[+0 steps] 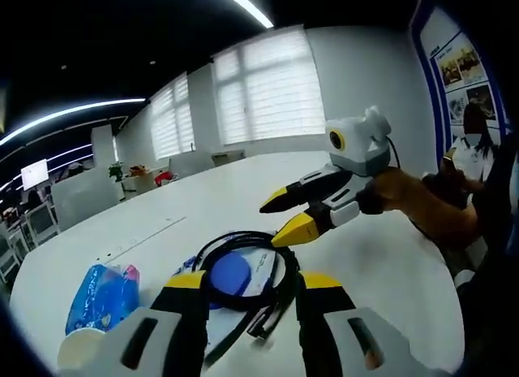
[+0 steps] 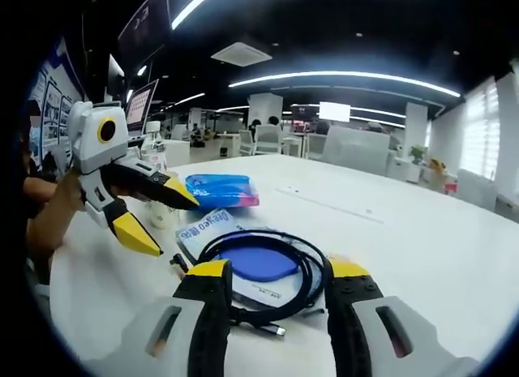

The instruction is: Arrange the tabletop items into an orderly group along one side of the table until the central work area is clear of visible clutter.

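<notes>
A coiled black cable lies on the white table around a round blue disc, on top of a white booklet. My left gripper is open, its yellow tips low on either side of the coil. My right gripper enters from the right, open and empty, just past the coil. In the right gripper view my right gripper straddles the same cable, disc and booklet. The left gripper hangs open to the left.
A blue tissue packet and a white cup sit left of the coil. The packet lies behind the booklet, with a clear bottle near it. Bare table stretches right. A person's hand holds the right gripper.
</notes>
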Available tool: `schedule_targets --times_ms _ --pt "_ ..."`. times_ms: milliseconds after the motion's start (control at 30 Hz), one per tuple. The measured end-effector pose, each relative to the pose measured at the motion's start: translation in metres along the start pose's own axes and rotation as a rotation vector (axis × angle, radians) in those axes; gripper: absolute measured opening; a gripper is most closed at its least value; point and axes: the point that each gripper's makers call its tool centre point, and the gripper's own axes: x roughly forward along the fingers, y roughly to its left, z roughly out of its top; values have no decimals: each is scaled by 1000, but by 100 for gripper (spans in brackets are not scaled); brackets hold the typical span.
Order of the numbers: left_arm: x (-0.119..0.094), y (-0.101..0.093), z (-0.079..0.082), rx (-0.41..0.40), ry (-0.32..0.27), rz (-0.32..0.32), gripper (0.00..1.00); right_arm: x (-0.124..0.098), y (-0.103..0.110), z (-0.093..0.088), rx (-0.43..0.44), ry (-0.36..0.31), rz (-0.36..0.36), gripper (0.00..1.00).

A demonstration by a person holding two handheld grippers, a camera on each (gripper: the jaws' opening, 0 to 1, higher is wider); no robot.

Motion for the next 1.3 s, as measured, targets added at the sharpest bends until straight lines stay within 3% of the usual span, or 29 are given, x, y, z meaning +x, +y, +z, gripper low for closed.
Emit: schedule_targets --times_ms 700,1300 --pt "4 4 -8 -33 17 30 41 3 -5 -6 -33 21 -44 41" --pt "10 -3 -12 -50 32 32 41 7 -7 -12 -12 35 -45 39"
